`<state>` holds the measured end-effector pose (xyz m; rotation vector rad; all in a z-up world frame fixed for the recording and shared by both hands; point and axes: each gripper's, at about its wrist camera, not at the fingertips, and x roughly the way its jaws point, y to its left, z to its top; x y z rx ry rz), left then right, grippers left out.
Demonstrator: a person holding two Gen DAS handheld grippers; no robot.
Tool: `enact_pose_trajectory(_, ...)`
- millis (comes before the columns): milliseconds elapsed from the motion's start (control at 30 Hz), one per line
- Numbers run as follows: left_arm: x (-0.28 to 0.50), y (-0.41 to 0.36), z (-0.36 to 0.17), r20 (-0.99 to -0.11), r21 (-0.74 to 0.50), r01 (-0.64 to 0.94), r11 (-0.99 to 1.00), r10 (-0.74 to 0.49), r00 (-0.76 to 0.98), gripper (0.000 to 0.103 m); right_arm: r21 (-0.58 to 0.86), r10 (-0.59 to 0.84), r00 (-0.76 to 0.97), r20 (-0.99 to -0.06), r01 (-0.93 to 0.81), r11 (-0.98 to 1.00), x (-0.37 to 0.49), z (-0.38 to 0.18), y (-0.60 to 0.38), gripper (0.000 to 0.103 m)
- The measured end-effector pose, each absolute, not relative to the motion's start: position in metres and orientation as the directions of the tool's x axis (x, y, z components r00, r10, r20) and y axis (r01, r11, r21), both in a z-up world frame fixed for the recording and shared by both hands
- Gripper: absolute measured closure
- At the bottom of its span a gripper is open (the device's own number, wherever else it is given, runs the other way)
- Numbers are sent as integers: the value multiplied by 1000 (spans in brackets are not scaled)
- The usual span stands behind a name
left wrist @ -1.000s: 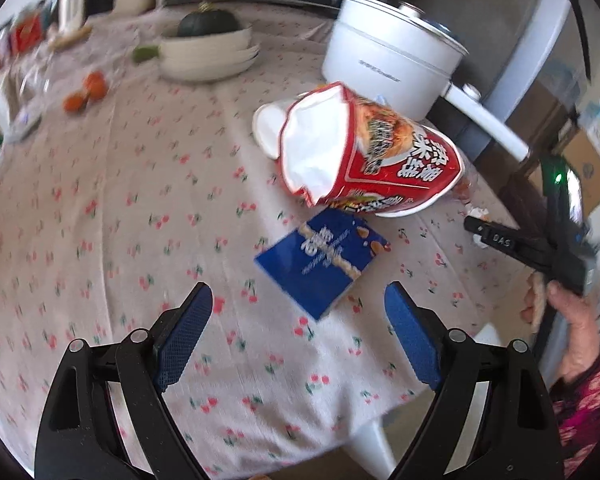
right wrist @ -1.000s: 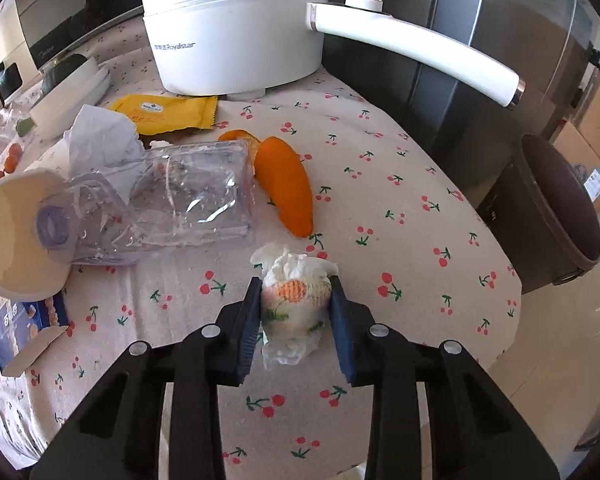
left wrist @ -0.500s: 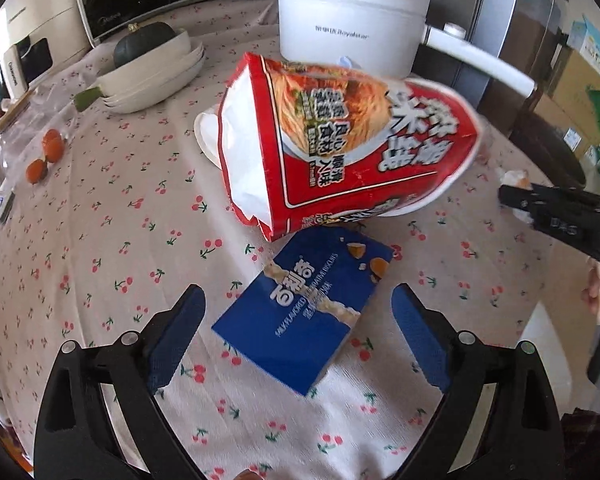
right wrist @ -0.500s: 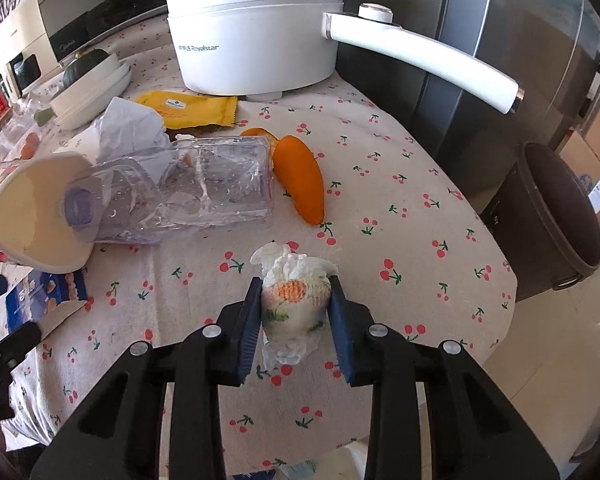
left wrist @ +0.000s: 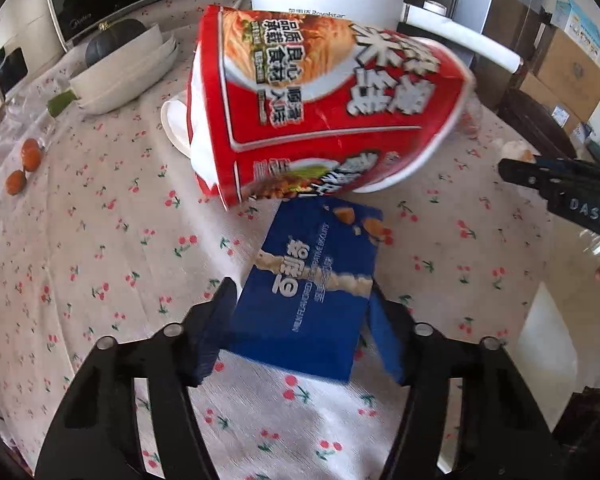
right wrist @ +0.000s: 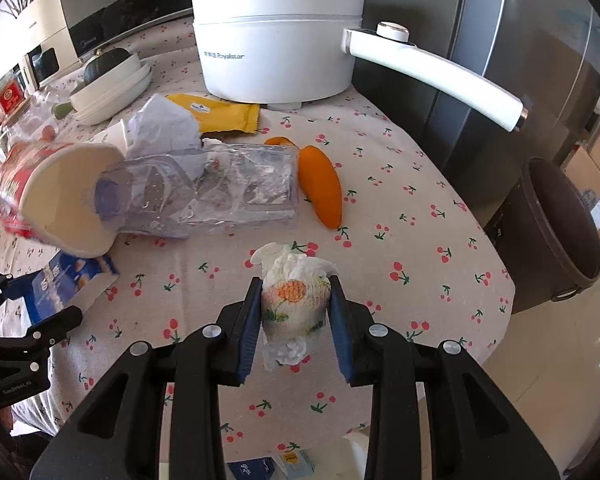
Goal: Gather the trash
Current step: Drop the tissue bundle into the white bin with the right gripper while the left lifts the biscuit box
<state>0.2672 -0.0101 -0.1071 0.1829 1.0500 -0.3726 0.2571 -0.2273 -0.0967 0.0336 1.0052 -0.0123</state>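
Note:
A flat blue biscuit box (left wrist: 316,272) lies on the cherry-print tablecloth (left wrist: 112,240), just in front of a tipped red noodle cup (left wrist: 328,112). My left gripper (left wrist: 300,332) points down over the box's near end. Its jaws are closing, and both blue pads touch the box's long sides. My right gripper (right wrist: 294,308) is shut on a crumpled printed tissue (right wrist: 294,300), held a little above the table near its front edge. A crushed clear bottle (right wrist: 220,192), an orange peel (right wrist: 320,188), a yellow wrapper (right wrist: 216,114) and a white tissue (right wrist: 164,128) lie behind it.
A white electric pot (right wrist: 276,40) with a long handle (right wrist: 440,76) stands at the back. Stacked white bowls (right wrist: 108,88) hold a dark squash. A brown bin (right wrist: 560,232) stands on the floor past the table's right edge. Small oranges (left wrist: 24,164) lie far left.
The left gripper came down and closer to the blue box, and its wide jaws closed in onto the box's sides. The right gripper stayed shut on the tissue, barely moving.

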Motion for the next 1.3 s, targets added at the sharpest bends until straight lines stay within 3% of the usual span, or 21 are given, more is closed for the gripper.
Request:
enact_pose_trajectory(533, 226, 33, -79, -867, -94, 311, 946, -231, 441, 50, 22, 36, 595, -803, -30, 999, 216, -60, -212, 71)
enact_pose_trajectory(933, 199, 97, -10, -711, -288, 144, 947, -312, 630, 50, 26, 78, 645, -760, -90, 996, 187, -33, -174, 71)
enact_pose_trajectory(1300, 181, 100, 10, -654, -321, 167, 932, -345, 674, 50, -89, 40, 711, -702, -143, 986, 133, -11, -155, 70)
